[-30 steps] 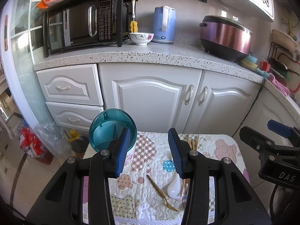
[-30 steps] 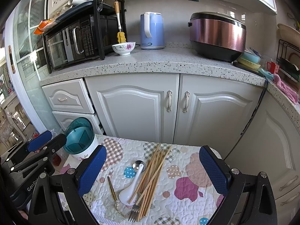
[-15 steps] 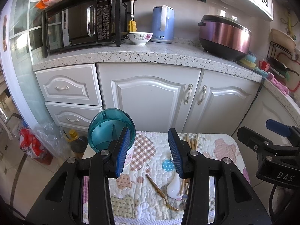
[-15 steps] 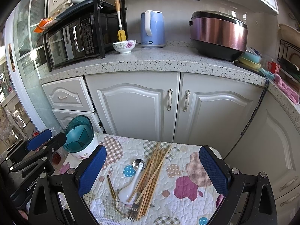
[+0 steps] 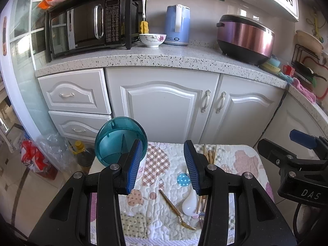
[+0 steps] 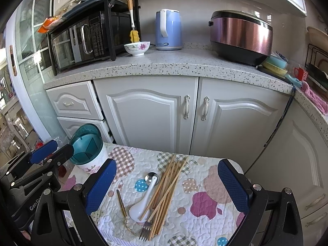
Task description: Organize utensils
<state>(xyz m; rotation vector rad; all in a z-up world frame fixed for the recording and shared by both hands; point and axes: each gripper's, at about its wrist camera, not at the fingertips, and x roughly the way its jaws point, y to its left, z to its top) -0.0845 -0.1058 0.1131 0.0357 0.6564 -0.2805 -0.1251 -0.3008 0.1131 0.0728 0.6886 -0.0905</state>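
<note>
Hovering empty, the wide-spread right gripper (image 6: 167,186) and narrower left gripper (image 5: 163,165) overlook loose wooden chopsticks (image 6: 167,186) right of the teal-topped utensil holder (image 6: 87,150).

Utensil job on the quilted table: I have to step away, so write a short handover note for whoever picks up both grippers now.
Left gripper: open, empty.
Right gripper: wide open, empty, above the pile.
Utensil holder: far left corner of the table, compartments look empty.
Loose on the cloth: chopsticks, white spoon, metal spoon, gold fork, another fork.
Done: nothing sorted.
Left: move everything into the holder.
</note>
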